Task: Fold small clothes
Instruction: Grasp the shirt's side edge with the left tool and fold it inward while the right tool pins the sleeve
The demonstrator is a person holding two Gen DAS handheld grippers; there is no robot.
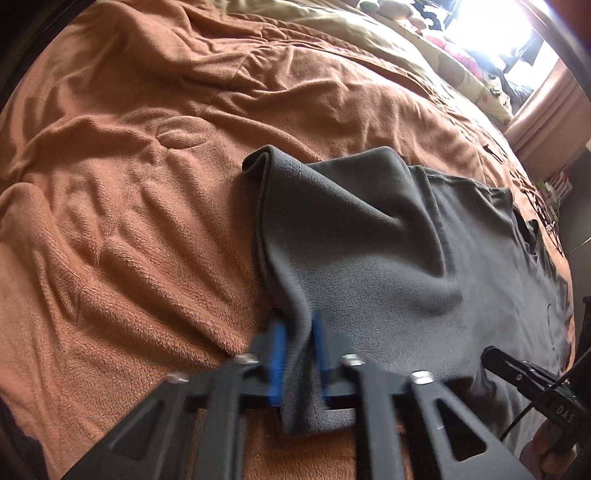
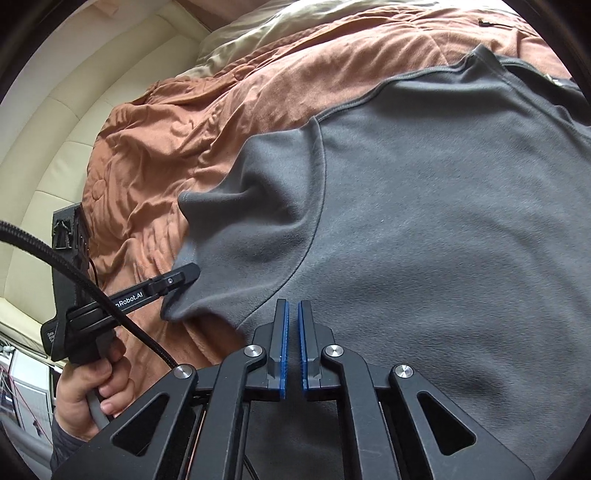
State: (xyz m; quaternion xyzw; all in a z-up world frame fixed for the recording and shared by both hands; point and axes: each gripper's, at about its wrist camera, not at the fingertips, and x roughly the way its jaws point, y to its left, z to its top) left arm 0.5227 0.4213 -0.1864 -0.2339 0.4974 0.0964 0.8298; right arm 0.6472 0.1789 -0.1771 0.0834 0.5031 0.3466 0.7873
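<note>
A grey fleece shirt [image 1: 369, 240] lies spread on an orange blanket [image 1: 129, 184]. My left gripper [image 1: 297, 325] is shut on a bunched fold at the shirt's left edge, and grey cloth fills the gap between its blue pads [image 1: 277, 343]. In the right wrist view the same gripper [image 2: 186, 275] bites the hem of the short sleeve [image 2: 251, 206]. My right gripper [image 2: 292, 306] is shut, its tips low over the shirt's [image 2: 443, 221] body near the armhole seam. I cannot make out any cloth pinched in it. Its tip [image 1: 489, 354] shows at the shirt's near edge.
The blanket [image 2: 155, 155] is rumpled all around the shirt. A hand [image 2: 81, 391] holds the left tool, with a black cable [image 2: 92, 291] arching over it. A cream padded headboard [image 2: 55, 122] lies beyond. Beige bedding [image 1: 332, 29] and a bright window [image 1: 498, 29] lie far off.
</note>
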